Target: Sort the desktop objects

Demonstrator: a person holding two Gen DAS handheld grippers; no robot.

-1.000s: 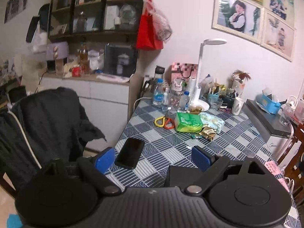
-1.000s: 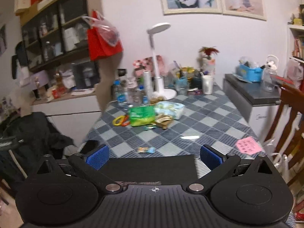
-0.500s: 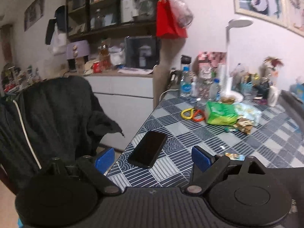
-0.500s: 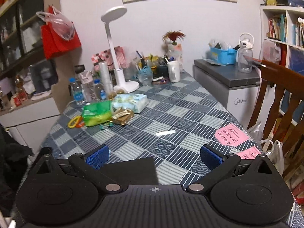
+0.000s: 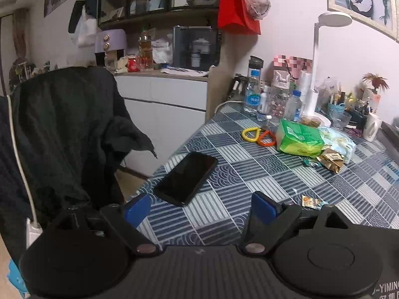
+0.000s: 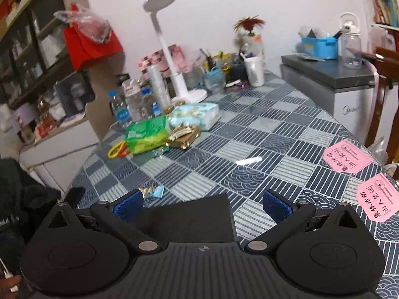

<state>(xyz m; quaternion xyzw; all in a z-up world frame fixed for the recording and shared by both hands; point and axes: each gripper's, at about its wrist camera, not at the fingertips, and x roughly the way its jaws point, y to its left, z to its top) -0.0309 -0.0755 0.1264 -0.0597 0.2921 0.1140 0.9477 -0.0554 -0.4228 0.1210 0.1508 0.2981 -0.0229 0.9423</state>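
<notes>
While both are spread wide and hold nothing, the left hand-held gripper [image 5: 200, 209] hovers over the worktop [image 5: 249, 174] edge with a phone [image 5: 186, 178] just ahead, and the right hand-held gripper [image 6: 202, 205] has a candy wrapper [image 6: 152, 191] beside its left fingertip.

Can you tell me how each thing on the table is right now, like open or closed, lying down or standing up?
left gripper: open, holding nothing.
right gripper: open, holding nothing.
phone: lying flat, screen dark.
green packet: lying on its side, looks closed.
desk lamp: standing upright; can't tell if it's lit.
white mug: standing upright.
water bottle: upright, cap on.
pink slips: lying flat.
</notes>
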